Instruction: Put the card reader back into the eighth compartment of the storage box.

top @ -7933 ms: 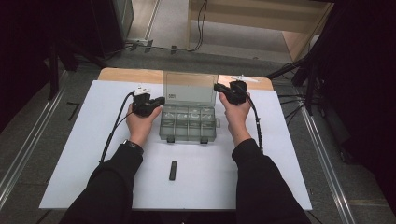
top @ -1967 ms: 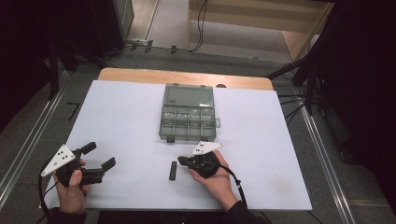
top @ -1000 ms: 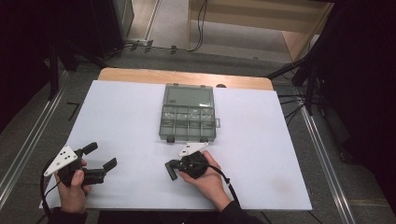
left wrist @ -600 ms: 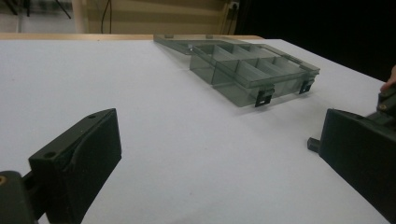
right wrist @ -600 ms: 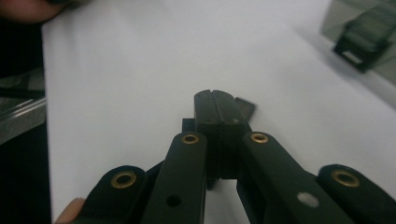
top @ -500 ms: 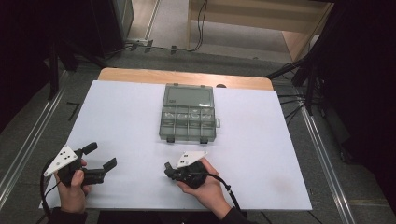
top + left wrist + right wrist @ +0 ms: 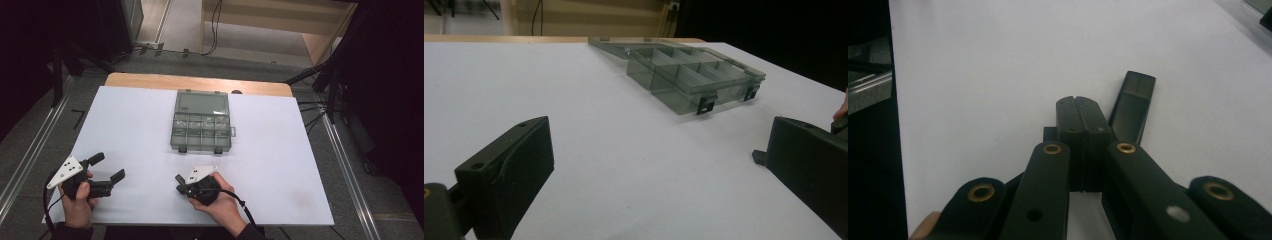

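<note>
right tongs [image 7: 181, 184] closed on nothing, tips low over the white surface [image 7: 280, 150]; a small black stick [image 7: 1132, 107] lies just beside their tips, apparently untouched. left tongs [image 7: 107, 167] held wide apart, the clear compartment box [image 7: 202, 126] well ahead.

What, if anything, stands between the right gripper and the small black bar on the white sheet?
Nothing visible. The right gripper, jaws shut, has its tips right alongside the small black bar; whether they touch is unclear.
</note>
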Demonstrator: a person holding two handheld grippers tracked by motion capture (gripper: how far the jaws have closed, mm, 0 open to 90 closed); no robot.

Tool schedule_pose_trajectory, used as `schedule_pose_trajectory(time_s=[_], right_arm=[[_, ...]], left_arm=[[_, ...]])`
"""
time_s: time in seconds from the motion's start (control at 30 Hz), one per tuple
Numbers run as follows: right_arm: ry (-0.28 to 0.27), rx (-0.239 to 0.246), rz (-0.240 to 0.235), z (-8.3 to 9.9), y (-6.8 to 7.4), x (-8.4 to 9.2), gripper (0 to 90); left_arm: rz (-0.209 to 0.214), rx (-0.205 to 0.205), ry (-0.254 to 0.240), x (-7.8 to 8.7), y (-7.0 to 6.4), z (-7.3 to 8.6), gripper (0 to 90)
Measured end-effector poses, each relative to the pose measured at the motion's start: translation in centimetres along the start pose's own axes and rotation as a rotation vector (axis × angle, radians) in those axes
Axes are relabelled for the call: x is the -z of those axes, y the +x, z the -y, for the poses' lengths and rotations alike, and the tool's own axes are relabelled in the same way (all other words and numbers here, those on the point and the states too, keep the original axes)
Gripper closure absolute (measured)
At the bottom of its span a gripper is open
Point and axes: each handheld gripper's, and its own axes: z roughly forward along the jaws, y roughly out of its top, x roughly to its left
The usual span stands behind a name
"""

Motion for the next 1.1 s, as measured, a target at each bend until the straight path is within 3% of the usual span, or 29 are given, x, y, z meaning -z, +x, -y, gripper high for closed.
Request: schedule_pose_trajectory(time_s=[0.33,0.57,0.6,0.63,0.73,0.77,0.8,0.87,1.0,1.1], right_arm=[[0.008,-0.02,0.002,0.2,-0.9,0.5,88.4],[0.018,0.003,-0.005,0.2,-1.3,0.9,88.2],[-0.007,-0.005,-0.02,0.1,-1.4,1.3,82.7],[-0.007,-0.005,-0.02,0.1,-1.4,1.3,82.7],[-0.058,-0.009,-0.003,-0.2,-1.8,1.9,69.5],[-0.058,-0.009,-0.003,-0.2,-1.8,1.9,69.5],[-0.069,-0.02,0.01,-0.4,-1.9,2.0,61.6],[-0.072,-0.021,0.027,-0.6,-2.0,1.9,57.1],[-0.053,-0.029,0.054,-0.6,-2.1,1.3,56.1],[-0.044,-0.029,0.044,-0.5,-2.4,1.0,58.6]], left_arm=[[-0.001,0.002,-0.001,0.0,0.0,0.0,0.0],[0.0,0.004,-0.002,0.0,0.0,0.0,0.0],[0.001,0.005,-0.003,0.0,0.0,0.0,0.0],[0.001,0.006,-0.003,0.0,0.0,0.0,0.0],[0.0,0.004,-0.001,-0.1,0.0,0.0,0.0],[0.0,0.002,-0.001,-0.1,0.0,0.0,0.0],[0.0,-0.001,0.003,-0.1,0.0,0.0,0.0],[0.001,-0.004,0.005,-0.1,0.0,0.0,0.0],[0.0,-0.003,0.006,-0.2,0.0,0.0,0.0],[0.001,-0.005,0.007,-0.2,0.0,0.0,0.0]])
